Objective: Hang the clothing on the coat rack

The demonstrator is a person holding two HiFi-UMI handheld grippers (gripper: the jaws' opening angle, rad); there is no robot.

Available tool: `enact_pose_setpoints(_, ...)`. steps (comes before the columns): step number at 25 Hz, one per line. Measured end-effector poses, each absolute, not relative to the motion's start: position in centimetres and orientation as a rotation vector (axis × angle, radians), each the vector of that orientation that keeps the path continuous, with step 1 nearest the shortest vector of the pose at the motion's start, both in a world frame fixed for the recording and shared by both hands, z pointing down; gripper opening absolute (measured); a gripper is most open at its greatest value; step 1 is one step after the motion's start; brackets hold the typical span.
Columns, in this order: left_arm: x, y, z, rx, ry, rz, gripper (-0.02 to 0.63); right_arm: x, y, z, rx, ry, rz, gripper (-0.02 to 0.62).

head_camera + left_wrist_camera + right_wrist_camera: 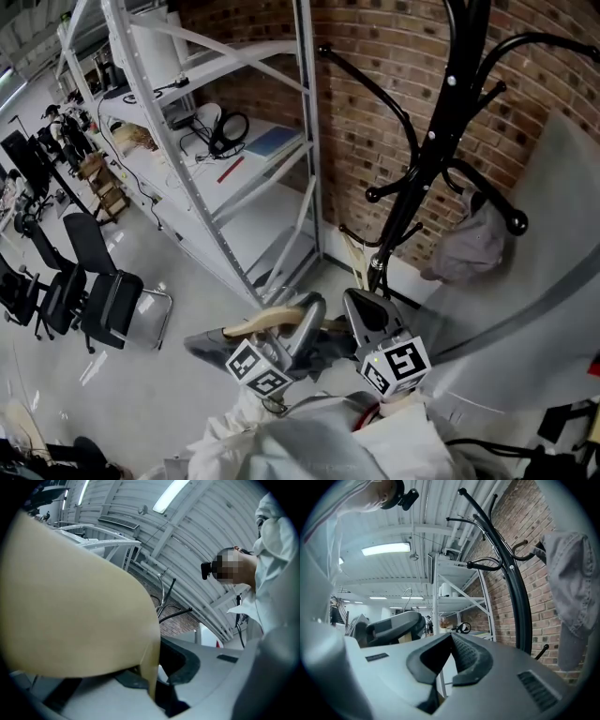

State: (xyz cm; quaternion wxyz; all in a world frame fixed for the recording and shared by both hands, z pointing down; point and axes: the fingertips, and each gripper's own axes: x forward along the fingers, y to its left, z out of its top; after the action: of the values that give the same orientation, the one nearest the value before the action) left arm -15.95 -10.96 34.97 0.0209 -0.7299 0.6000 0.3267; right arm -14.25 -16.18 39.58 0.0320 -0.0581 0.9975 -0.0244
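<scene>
**Room.** The floor [141, 384] is pale grey and glossy. A red brick wall [375, 66] fills the upper right of the head view. White metal shelving [234, 141] stands against it and runs toward the upper left. Black office chairs [108, 300] stand at the left edge. In the right gripper view a lit ceiling light [386, 549] hangs at upper left under a white ribbed roof.

**Task items.** The black coat rack [448, 141] stands at upper right, in front of the brick. A grey garment [473, 246] hangs from one of its lower hooks, at the right of the pole.

**Tools.** The left gripper [305, 314], at bottom centre, is clamped on a pale wooden hanger [272, 319]. In its own view the hanger fills the left half of the frame and runs down between the jaws. Dark grey fabric [211, 342] lies under the hanger. The right gripper [361, 305] sits just beside it. Its jaw tips meet, with nothing held between them.

**Markings.** Each gripper carries a marker cube [396, 366] printed with black-and-white square codes.
</scene>
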Motion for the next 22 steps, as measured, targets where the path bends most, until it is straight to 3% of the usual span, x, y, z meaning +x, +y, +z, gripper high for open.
enact_pose_setpoints(22,-16.9,-18.9,35.2,-2.590,1.562,1.061,0.046,-14.2,-22.4,38.8,-0.598,3.033,0.004,0.021)
